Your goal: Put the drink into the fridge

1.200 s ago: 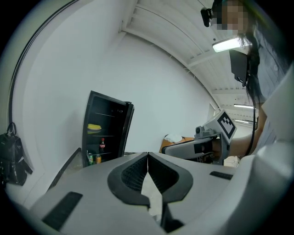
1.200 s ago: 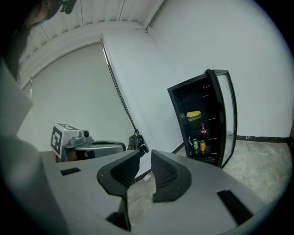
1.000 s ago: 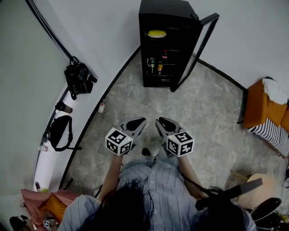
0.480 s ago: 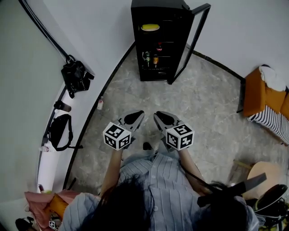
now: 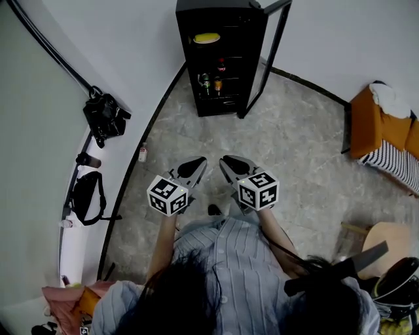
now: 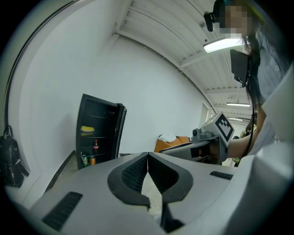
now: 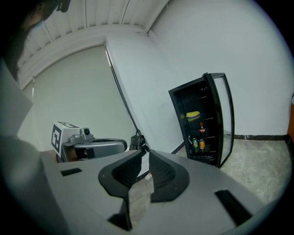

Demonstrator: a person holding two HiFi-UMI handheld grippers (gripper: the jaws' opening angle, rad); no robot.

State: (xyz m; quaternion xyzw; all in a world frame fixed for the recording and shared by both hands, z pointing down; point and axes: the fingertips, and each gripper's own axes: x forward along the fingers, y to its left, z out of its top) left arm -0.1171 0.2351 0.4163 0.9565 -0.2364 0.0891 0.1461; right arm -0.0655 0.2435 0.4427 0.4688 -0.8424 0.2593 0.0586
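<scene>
The left gripper point(image 5: 196, 162) is held out at waist height in front of the person's striped shirt point(image 5: 222, 262). In the left gripper view its point(image 6: 148, 153) two dark ribbed fingers point(image 6: 133, 172) are pressed together at the tips, with only floor showing behind them. Just beside it, the right gripper point(image 5: 226, 160) points the same way. Its point(image 7: 144, 151) fingers point(image 7: 161, 172) are drawn in as close as they go and pinch nothing. The two grippers are near each other but apart, each with its marker cube point(image 5: 168, 195) towards the person.

The floor point(image 5: 294, 150) is grey stone-patterned tile with a dark skirting line along the walls. On the left, a black bag point(image 5: 105, 116) hangs against the pale wall. Below it a second black bag point(image 5: 85, 193) lies on a white ledge, and a small bottle point(image 5: 143, 154) stands on the floor by the skirting. Straight ahead, well apart from both grippers, stands a black fridge point(image 5: 216, 5) with its glass door point(image 5: 262, 65) swung open to the right. Inside, a yellow item point(image 5: 207, 38) sits on the top shelf, a cola bottle point(image 5: 221, 65) stands on the shelf below, and a green can point(image 5: 205, 82) and an orange can point(image 5: 217, 85) stand side by side lower down. On the far right is an orange seat point(image 5: 370, 127) with a white cloth point(image 5: 389, 98) on top and a striped cloth point(image 5: 393, 167) beside it
</scene>
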